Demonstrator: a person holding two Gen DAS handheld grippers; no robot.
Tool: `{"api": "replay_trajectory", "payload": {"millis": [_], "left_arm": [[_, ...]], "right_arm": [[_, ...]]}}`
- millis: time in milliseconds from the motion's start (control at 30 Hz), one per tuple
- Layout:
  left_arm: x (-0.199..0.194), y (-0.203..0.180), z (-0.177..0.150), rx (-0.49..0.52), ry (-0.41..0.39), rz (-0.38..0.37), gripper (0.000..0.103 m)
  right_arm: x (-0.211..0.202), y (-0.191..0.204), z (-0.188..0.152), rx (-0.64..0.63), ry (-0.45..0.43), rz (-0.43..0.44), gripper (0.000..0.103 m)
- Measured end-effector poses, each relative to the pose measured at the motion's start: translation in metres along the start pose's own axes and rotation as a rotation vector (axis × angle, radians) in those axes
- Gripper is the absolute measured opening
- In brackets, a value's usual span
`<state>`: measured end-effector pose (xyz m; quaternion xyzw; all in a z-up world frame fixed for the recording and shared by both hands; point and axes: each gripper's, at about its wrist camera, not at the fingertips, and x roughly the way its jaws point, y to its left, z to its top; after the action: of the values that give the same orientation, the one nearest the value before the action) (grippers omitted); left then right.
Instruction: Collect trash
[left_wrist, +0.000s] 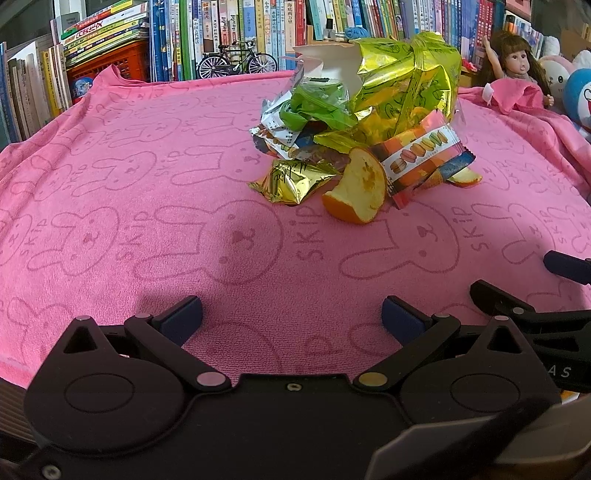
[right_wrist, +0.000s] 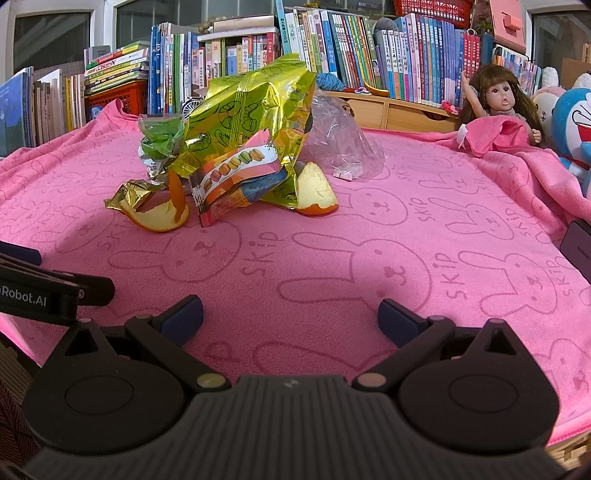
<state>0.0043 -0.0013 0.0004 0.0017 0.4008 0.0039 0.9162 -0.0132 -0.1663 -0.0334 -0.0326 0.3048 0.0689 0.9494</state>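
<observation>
A heap of trash lies on the pink towel: a big crumpled gold-green foil bag, a macaron wrapper, a small gold wrapper, green wrappers, and orange peels. A clear plastic bag lies behind the heap. My left gripper stands open near the towel's front, well short of the heap, nothing between its fingers. My right gripper is open too, empty, just right of the left one.
Shelves of books run along the back. A doll and plush toys sit at the right under a fold of towel. A model bicycle stands behind the towel. A dark device rests at the right edge.
</observation>
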Motion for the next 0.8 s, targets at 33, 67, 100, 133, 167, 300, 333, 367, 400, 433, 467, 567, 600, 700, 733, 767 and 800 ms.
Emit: {"api": "replay_trajectory", "payload": {"millis": [33, 67, 100, 133, 167, 300, 333, 367, 400, 433, 467, 567, 600, 700, 733, 767, 800], "left_arm": [[0.0, 0.0, 0.0, -0.001, -0.002, 0.001, 0.103], [0.0, 0.0, 0.0, -0.001, -0.005, 0.001, 0.103], [0.0, 0.0, 0.0, -0.001, -0.007, 0.002, 0.103], [0.0, 0.0, -0.001, -0.002, -0.011, 0.001, 0.103], [0.0, 0.001, -0.002, 0.0, -0.02, -0.001, 0.103], [-0.002, 0.003, -0.014, 0.018, -0.104, -0.017, 0.103], [-0.003, 0.003, -0.016, 0.018, -0.12, -0.019, 0.103], [-0.003, 0.002, -0.017, 0.019, -0.126, -0.019, 0.103], [-0.004, 0.002, -0.016, 0.019, -0.128, -0.023, 0.103], [-0.004, 0.003, -0.014, 0.016, -0.128, -0.028, 0.102], [-0.005, 0.004, -0.011, 0.008, -0.131, -0.038, 0.101], [-0.007, 0.008, -0.001, -0.023, -0.157, -0.068, 0.098], [-0.009, 0.009, 0.002, -0.03, -0.166, -0.073, 0.095], [-0.011, 0.006, 0.013, -0.015, -0.199, -0.097, 0.092], [-0.01, 0.003, 0.016, -0.001, -0.212, -0.104, 0.092], [-0.008, 0.0, 0.019, 0.016, -0.225, -0.108, 0.092], [-0.006, -0.003, 0.021, 0.027, -0.23, -0.104, 0.092]], "right_arm": [[0.0, 0.0, 0.0, 0.0, 0.0, 0.0, 0.103], [0.0, 0.0, 0.0, 0.0, 0.001, 0.001, 0.103], [0.0, 0.0, 0.001, 0.001, 0.001, 0.003, 0.103], [0.0, -0.001, 0.001, -0.001, 0.001, 0.008, 0.103], [-0.001, -0.002, 0.001, 0.0, 0.001, 0.012, 0.103], [-0.005, -0.01, 0.006, 0.016, -0.007, 0.047, 0.101], [-0.006, -0.012, 0.007, 0.025, -0.016, 0.052, 0.1], [-0.007, -0.015, 0.009, 0.033, -0.027, 0.055, 0.1], [-0.008, -0.018, 0.011, 0.039, -0.039, 0.056, 0.099], [-0.008, -0.021, 0.014, 0.04, -0.049, 0.054, 0.098], [-0.007, -0.023, 0.018, 0.039, -0.058, 0.051, 0.097], [0.0, -0.029, 0.03, 0.04, -0.066, 0.046, 0.09], [0.004, -0.031, 0.035, 0.042, -0.066, 0.051, 0.088], [0.021, -0.033, 0.049, 0.023, -0.045, 0.046, 0.083], [0.029, -0.033, 0.053, 0.014, -0.03, 0.036, 0.082], [0.036, -0.034, 0.056, 0.007, -0.019, 0.028, 0.078], [0.044, -0.035, 0.059, 0.002, -0.009, 0.024, 0.075]]}}
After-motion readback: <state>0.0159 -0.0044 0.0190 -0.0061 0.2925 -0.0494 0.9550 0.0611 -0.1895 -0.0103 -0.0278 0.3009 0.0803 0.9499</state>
